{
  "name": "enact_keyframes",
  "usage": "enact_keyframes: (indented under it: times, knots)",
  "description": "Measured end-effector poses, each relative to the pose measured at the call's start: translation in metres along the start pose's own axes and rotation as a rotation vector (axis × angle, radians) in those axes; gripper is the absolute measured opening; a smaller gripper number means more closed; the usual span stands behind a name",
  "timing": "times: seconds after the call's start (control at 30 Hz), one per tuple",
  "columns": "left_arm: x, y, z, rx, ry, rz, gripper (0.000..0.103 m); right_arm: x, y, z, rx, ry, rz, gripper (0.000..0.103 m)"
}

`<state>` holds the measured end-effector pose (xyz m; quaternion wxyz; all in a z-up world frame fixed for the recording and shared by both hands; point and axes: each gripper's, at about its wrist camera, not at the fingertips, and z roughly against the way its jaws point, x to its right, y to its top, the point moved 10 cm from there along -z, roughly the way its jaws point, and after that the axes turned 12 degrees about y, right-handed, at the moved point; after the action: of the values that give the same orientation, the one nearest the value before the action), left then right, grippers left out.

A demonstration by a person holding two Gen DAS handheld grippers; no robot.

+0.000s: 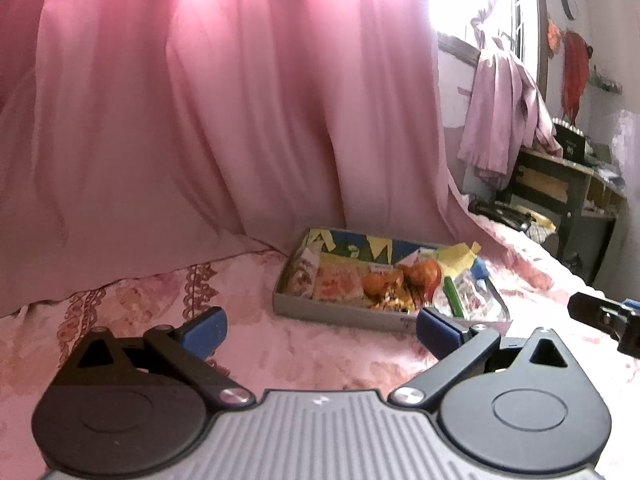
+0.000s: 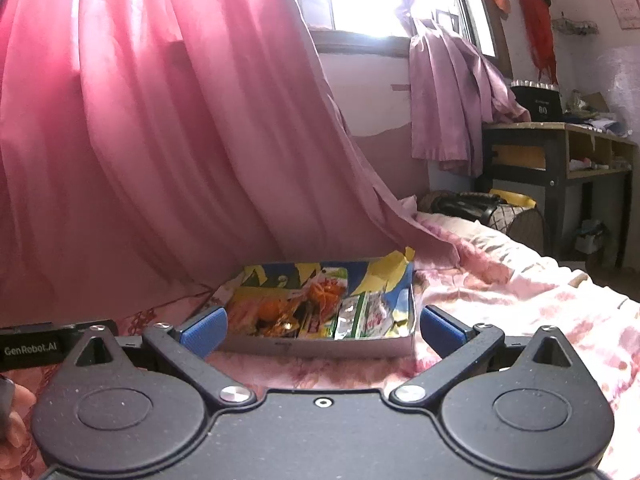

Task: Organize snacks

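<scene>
A shallow cardboard box (image 1: 340,314) lined with blue and yellow paper sits on the pink bedspread. It holds several snack packets: orange ones (image 1: 384,284) in the middle and a green and clear one (image 1: 454,294) at the right. The box also shows in the right wrist view (image 2: 320,347), with orange packets (image 2: 280,312) and green and silver packets (image 2: 360,316). My left gripper (image 1: 320,330) is open and empty, short of the box. My right gripper (image 2: 320,330) is open and empty, its fingers to either side of the box's near wall.
A pink curtain (image 1: 200,120) hangs right behind the box. A dark desk (image 2: 560,152) with clutter stands at the right beyond the bed. The right gripper's tip (image 1: 600,312) shows at the left view's right edge. A dark bag (image 2: 472,204) lies by the bed's far end.
</scene>
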<state>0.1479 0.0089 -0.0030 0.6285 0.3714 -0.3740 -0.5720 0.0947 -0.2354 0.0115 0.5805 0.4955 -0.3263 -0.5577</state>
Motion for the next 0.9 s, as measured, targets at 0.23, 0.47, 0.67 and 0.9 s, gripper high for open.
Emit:
enact_keyframes:
  times: [0.23,0.47,0.67,0.9]
  knots:
    - [0.001,-0.012,0.013,-0.012,0.017,-0.041,0.103,-0.006,-0.007,0.006,-0.020,-0.016,0.007,0.102]
    - [-0.001,-0.020,0.015,-0.036,0.032,-0.057,0.103,-0.010,-0.016,0.008,-0.049,-0.026,0.019,0.102]
    - [-0.002,-0.026,0.015,-0.059,0.043,-0.072,0.103,-0.006,-0.020,0.005,-0.071,-0.035,0.006,0.102]
    - [-0.004,-0.030,0.011,-0.088,0.056,-0.076,0.103,-0.004,-0.030,-0.003,-0.123,-0.047,0.006,0.102]
